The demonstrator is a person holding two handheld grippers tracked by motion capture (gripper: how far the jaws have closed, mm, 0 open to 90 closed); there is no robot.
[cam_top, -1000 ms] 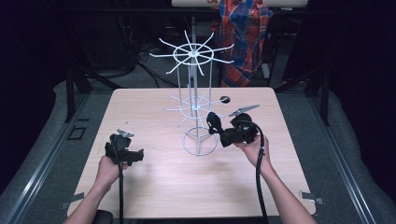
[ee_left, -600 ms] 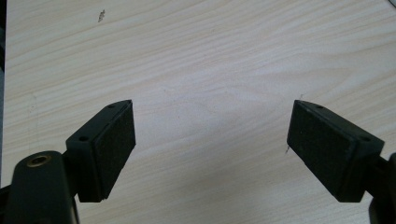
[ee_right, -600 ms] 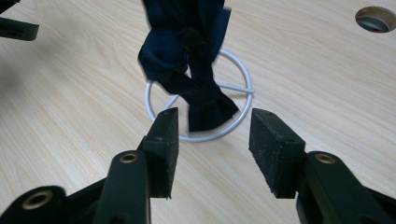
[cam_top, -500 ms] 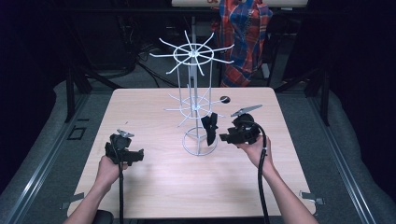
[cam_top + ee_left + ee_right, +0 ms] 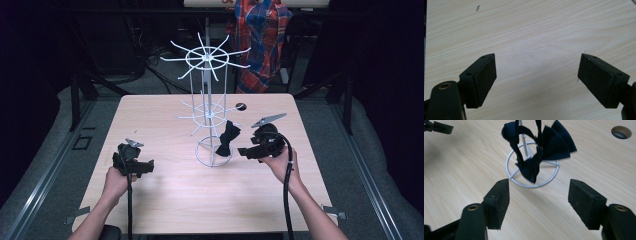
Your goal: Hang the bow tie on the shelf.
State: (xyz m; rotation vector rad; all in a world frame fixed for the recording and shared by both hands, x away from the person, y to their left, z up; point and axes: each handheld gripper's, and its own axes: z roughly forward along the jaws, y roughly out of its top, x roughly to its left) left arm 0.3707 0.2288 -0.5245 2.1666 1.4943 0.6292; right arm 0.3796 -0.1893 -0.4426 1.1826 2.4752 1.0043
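On the near half of the pale, fine-grained wooden desk (image 5: 165,200), the left gripper (image 5: 148,167) sits in the person's hand at about eight o'clock from the desk's middle. Its flat black fingers (image 5: 484,75), faced with matt, slightly rough pads, stand wide apart over bare wood with nothing between them.

At about four o'clock the right gripper (image 5: 241,151), black and blocky with a grey three-cornered plate on top, points toward the centre. Its fingers (image 5: 499,200) have just been opening and now stand apart (no cloth between them, only desk).

Just beyond them, at their twelve o'clock in the right gripper view, hangs the dark navy fabric bow tie (image 5: 541,150), soft and creased, its wings fanned out and its strap looped over a thin prong. It dangles above the round wire base ring of the white metal wire display rack (image 5: 207,90), a slim upright post with two tiers of spoke-like prongs.

Farther back, at one o'clock, a small round hole (image 5: 240,106) is cut in the desk. Beyond the far edge hangs a red and blue plaid cloth (image 5: 262,40).
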